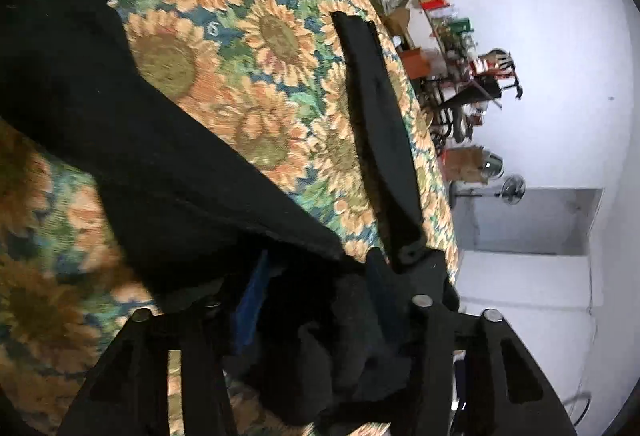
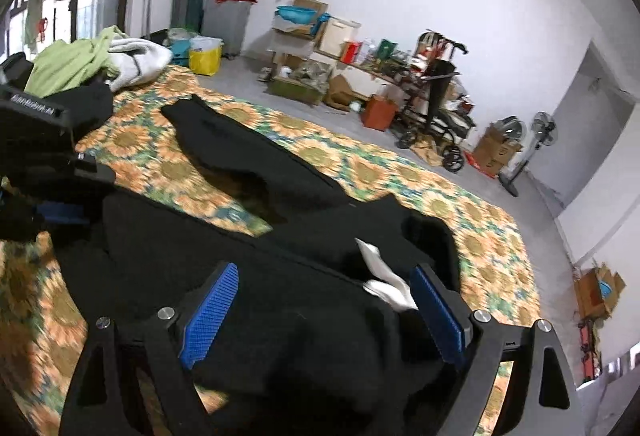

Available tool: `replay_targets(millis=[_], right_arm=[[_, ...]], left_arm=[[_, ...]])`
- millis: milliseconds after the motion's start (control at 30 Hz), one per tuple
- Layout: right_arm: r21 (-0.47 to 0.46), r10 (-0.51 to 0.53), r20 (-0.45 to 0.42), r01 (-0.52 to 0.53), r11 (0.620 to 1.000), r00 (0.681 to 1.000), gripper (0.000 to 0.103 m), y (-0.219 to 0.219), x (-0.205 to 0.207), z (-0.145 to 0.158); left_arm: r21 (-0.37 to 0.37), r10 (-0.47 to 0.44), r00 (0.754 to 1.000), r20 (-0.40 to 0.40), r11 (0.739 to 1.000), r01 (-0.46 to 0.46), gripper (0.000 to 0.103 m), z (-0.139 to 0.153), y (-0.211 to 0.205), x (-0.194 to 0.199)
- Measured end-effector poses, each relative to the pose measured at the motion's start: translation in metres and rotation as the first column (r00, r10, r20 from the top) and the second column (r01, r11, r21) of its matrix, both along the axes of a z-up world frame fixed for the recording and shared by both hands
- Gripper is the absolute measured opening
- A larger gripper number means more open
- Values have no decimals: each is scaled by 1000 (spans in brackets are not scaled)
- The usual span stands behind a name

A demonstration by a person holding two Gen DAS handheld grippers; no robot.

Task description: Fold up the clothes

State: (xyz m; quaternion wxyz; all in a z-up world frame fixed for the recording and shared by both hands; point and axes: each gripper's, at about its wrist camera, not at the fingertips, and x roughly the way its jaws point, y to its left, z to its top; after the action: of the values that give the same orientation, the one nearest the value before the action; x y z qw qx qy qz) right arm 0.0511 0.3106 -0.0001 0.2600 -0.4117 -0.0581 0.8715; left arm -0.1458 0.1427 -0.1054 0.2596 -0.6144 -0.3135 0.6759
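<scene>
Left gripper (image 1: 316, 300) jaws pinch bunched black garment (image 1: 120, 107) — right gripper (image 2: 324, 300) jaws wide (ribbed blue pads).

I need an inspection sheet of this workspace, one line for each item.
Surface: sunflower-print cloth, partly covered.
Job's things: black garment spread out, white label showing.
Clutter: green and white clothes piled at the far end.
Grippers: left tongs shut on black garment; right tongs open over its collar.
Cables: nothing seen.
Surroundings: boxes, standing fan, wheeled walker along the white wall.
</scene>
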Motion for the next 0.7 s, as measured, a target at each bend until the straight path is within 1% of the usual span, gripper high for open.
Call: replay_targets(millis=[67, 100, 133, 200, 300, 367, 400, 433, 533, 600, 633, 667, 700], right_arm=[[-16, -16, -8, 16, 1000, 1000, 90, 5, 10, -1], [-27, -23, -12, 23, 999, 1000, 90, 8, 16, -2], [-48, -28, -18, 27, 998, 999, 90, 10, 20, -2], [-84, -25, -24, 22, 996, 999, 90, 12, 26, -3], [-116, 10, -22, -12, 993, 1000, 90, 13, 31, -5], [-112, 38, -13, -39, 993, 999, 90, 12, 30, -4], [-107, 57, -4, -57, 993, 998, 91, 11, 28, -3], [-107, 72, 5, -71, 992, 997, 93, 11, 25, -3], [-120, 74, 39, -69, 990, 996, 95, 15, 9, -11], [-145, 70, 85, -57, 988, 994, 95, 21, -4, -20], [-160, 59, 111, -41, 986, 992, 91, 23, -8, -27], [-178, 47, 131, -24, 984, 990, 69, 25, -10, -32], [-205, 34, 121, -8, 979, 992, 52, 24, -7, -34]], left_arm=[[-6, 6, 1000, 11, 1000, -6, 15, -5, 13, 0], [-9, 9, 1000, 16, 1000, -9, 15, -8, 19, 1], [-11, 2, 1000, 8, 1000, -2, 13, -11, 19, 1], [-11, -16, 1000, -9, 1000, 16, 12, -15, 16, 6], [12, -43, 999, -13, 999, 43, 11, -23, 9, 15], [24, -54, 998, -15, 998, 54, 9, -25, 2, 21], [20, -56, 998, -28, 998, 56, 7, -24, -1, 26], [16, -58, 997, -43, 998, 59, 6, -22, -4, 30], [13, -60, 995, -77, 998, 62, 6, -21, -16, 42], [25, -58, 996, -72, 998, 60, 6, -23, -21, 47], [35, -55, 996, -65, 998, 58, 6, -25, -26, 50], [41, -54, 997, -60, 998, 57, 0, -26, -31, 52], [27, -51, 996, -67, 998, 53, 0, -26, -36, 54]])
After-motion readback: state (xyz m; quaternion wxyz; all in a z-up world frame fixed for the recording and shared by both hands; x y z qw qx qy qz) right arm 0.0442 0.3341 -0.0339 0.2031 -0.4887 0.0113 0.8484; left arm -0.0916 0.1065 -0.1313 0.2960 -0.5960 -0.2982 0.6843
